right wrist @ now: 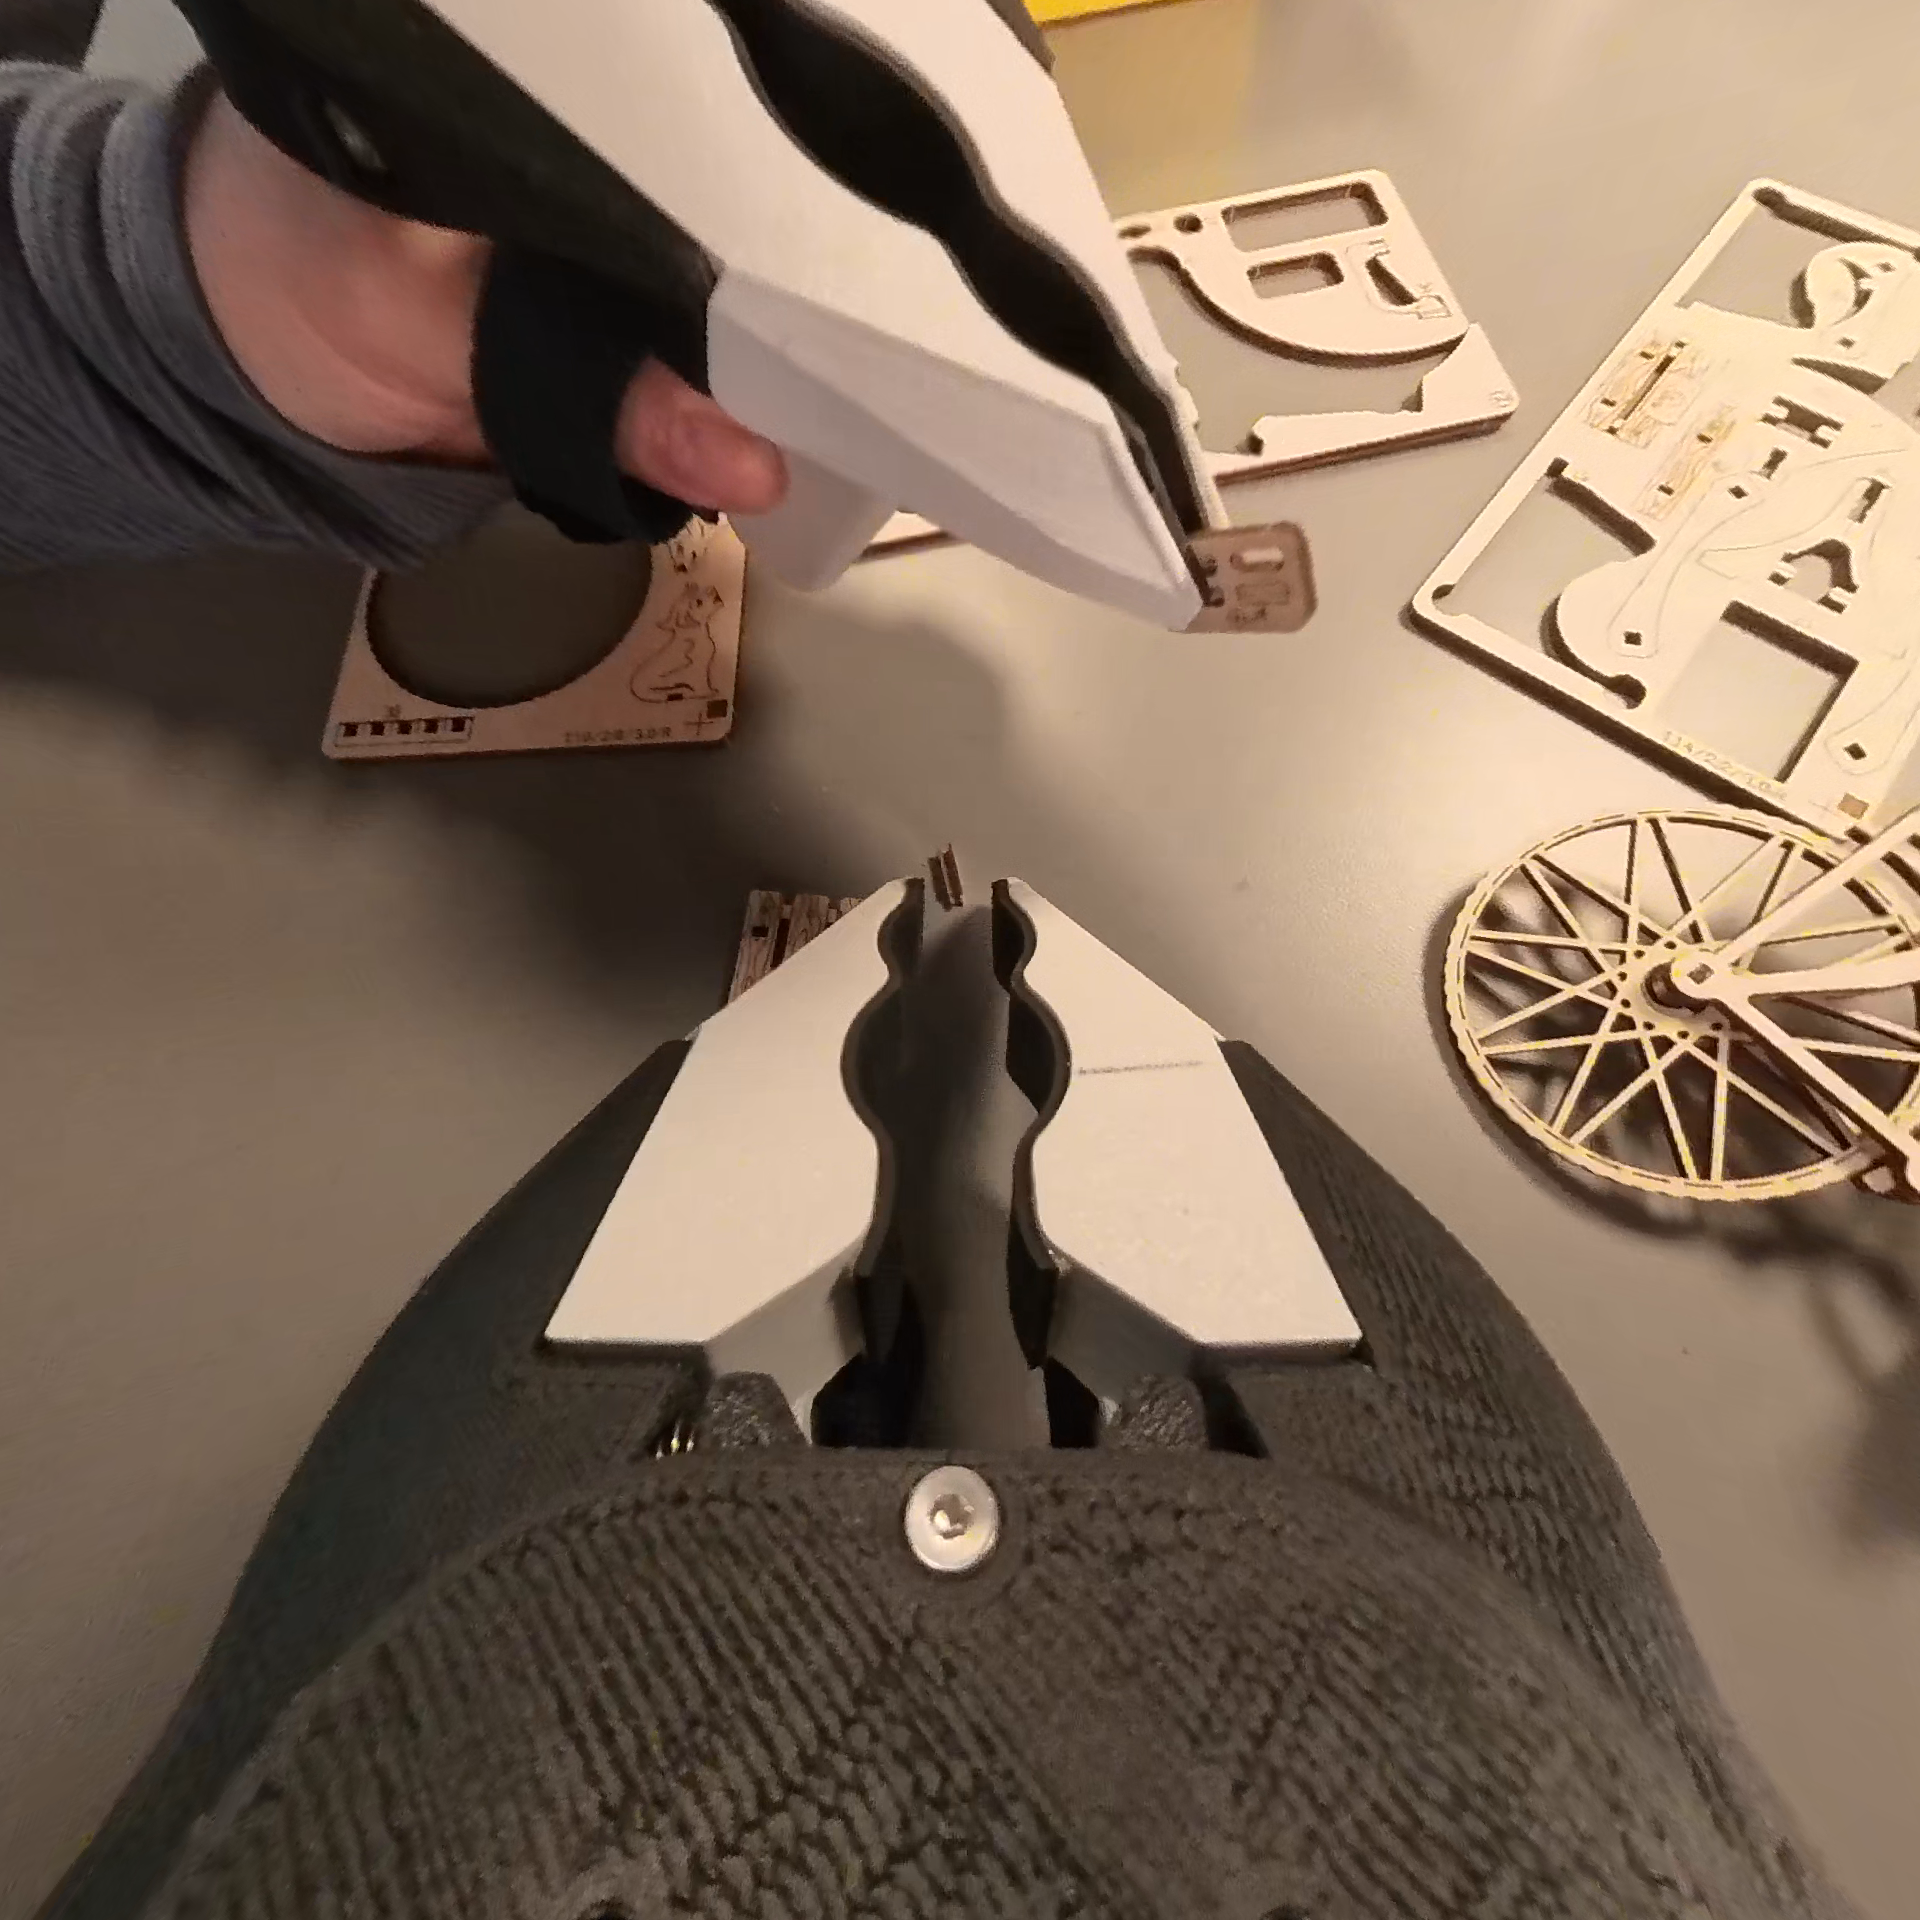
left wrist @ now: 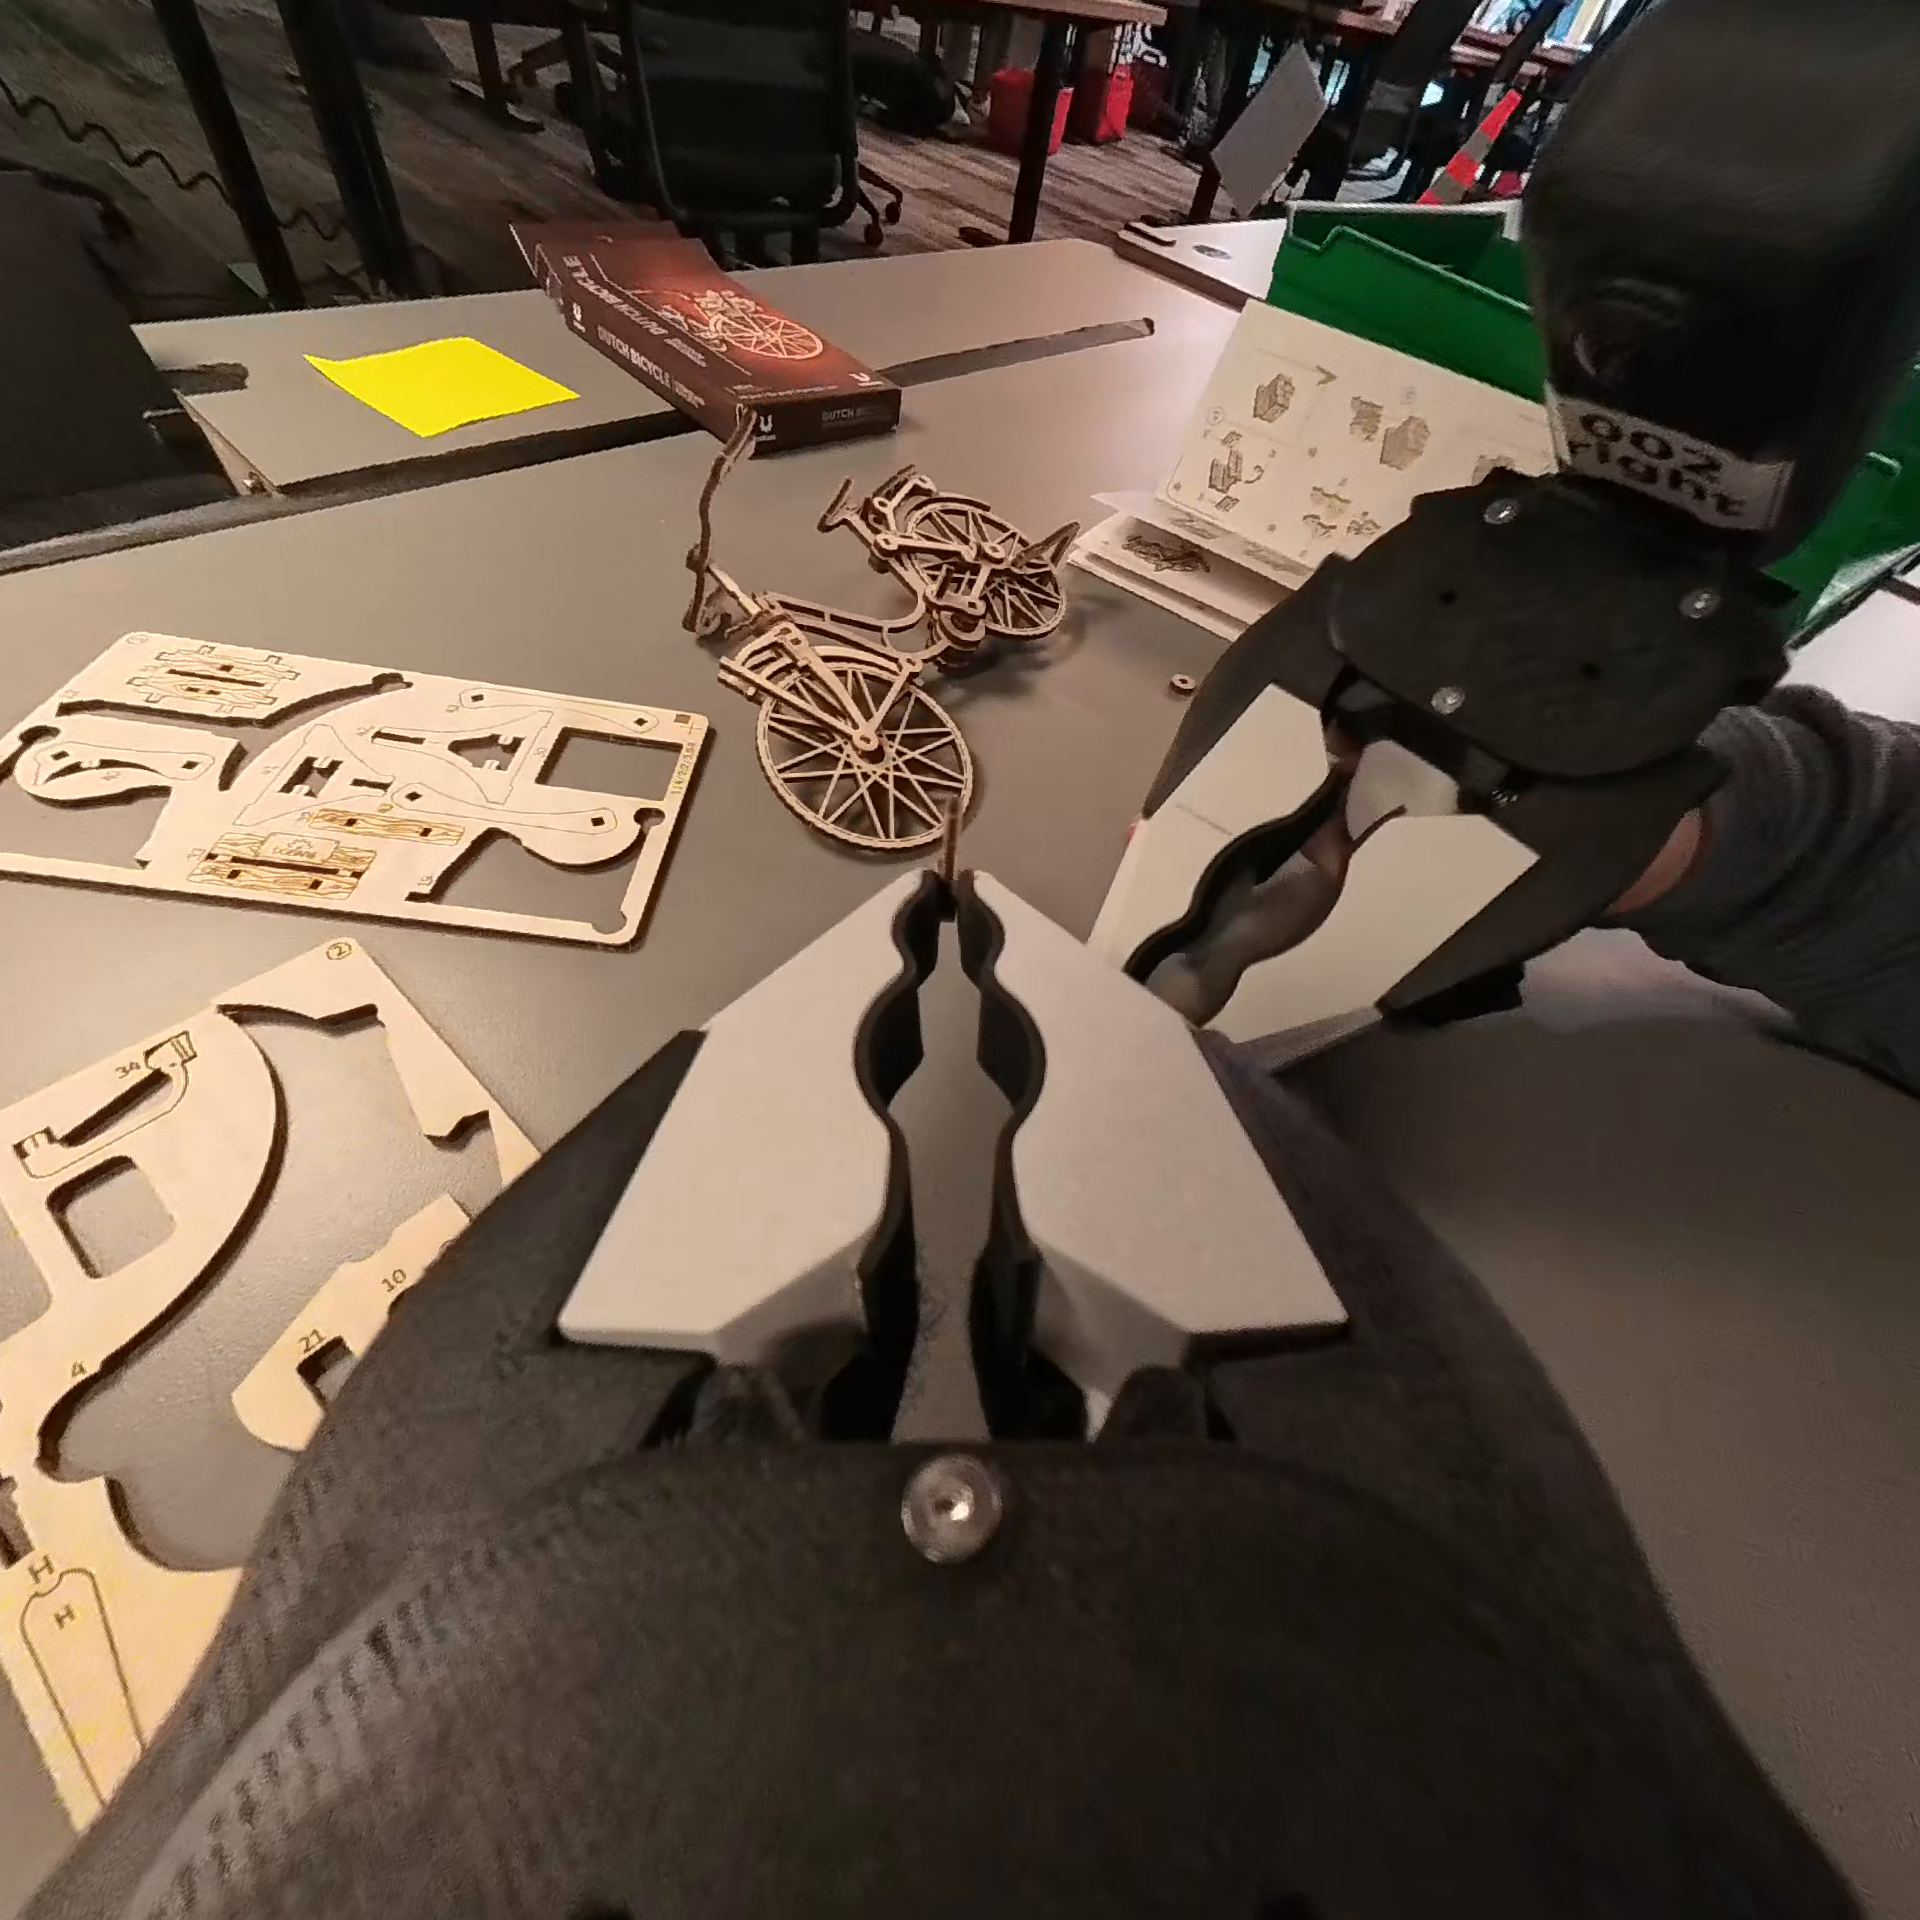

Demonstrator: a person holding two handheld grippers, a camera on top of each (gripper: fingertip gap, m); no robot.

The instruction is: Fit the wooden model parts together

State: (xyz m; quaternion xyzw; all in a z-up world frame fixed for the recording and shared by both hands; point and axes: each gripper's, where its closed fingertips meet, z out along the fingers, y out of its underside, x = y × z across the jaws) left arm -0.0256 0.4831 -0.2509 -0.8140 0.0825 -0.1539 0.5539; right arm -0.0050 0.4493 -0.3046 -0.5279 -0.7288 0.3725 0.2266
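My left gripper [left wrist: 948,883] is shut on a small flat wooden tab [left wrist: 948,836], seen edge-on past the fingertips. In the right wrist view the left gripper [right wrist: 1195,582] comes in from the top and the slotted tab [right wrist: 1252,577] sticks out of its tips. My right gripper [right wrist: 956,891] is low over the table with its jaws a little apart. A tiny wooden piece [right wrist: 943,878] stands between its tips, close to the left one. A plank-patterned wooden part [right wrist: 774,935] lies under its left finger. The part-built wooden bicycle [left wrist: 862,665] lies on its side beyond.
Punched-out wooden sheets [left wrist: 343,769] [left wrist: 135,1195] lie at the left. A square sheet with a round hole [right wrist: 540,665] lies near a gloved hand. The dark kit box [left wrist: 707,322], a yellow note [left wrist: 436,379], an instruction booklet [left wrist: 1340,447] and a green bin [left wrist: 1382,260] stand farther back. One gripper's finger ends stand about 7 centimeters off the other's. The part-built wooden bicycle [left wrist: 862,665] is about 12 centimeters from my left fingertips.
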